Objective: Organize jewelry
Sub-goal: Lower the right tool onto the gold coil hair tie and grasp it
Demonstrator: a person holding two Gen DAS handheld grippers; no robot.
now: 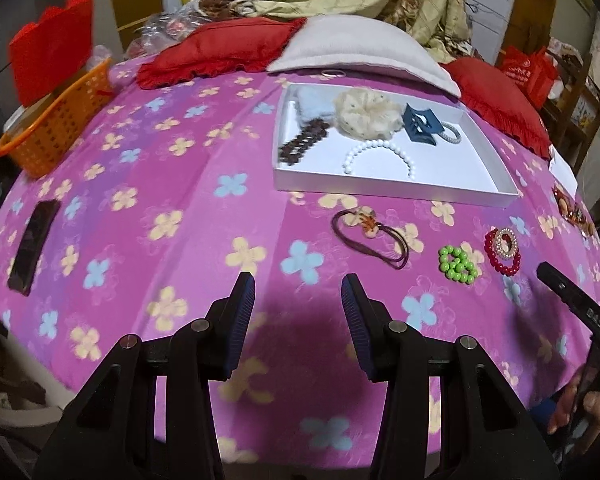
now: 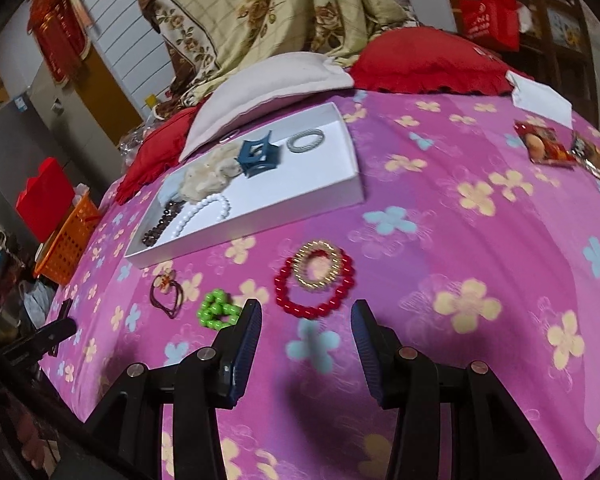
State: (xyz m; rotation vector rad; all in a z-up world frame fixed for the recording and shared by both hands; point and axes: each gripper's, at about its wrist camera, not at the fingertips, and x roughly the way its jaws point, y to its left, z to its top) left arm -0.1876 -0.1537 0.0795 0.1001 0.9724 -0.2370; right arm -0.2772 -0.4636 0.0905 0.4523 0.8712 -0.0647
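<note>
A white tray (image 1: 380,190) (image 2: 352,156) on the pink flowered bedspread holds a white bead bracelet (image 1: 380,152) (image 2: 204,210), a brown bead piece (image 1: 302,142), a cream scrunchie (image 1: 366,114), a blue claw clip (image 1: 422,122) (image 2: 258,156) and a grey hair tie (image 2: 306,140). Loose on the spread lie a brown cord hair tie (image 1: 370,236) (image 2: 166,292), a green bead bracelet (image 1: 458,264) (image 2: 216,308), and a red bead bracelet (image 1: 500,258) (image 2: 316,288) with a gold ring-shaped band (image 2: 318,262) on it. My left gripper (image 1: 298,294) is open and empty, near the cord tie. My right gripper (image 2: 306,322) is open and empty, just short of the red bracelet.
An orange basket (image 1: 56,128) and a dark phone (image 1: 34,246) sit at the left. Red and white pillows (image 1: 352,46) lie behind the tray. Snack packets (image 2: 548,146) and a white box (image 2: 540,98) lie at the right. The right gripper's finger shows in the left wrist view (image 1: 572,300).
</note>
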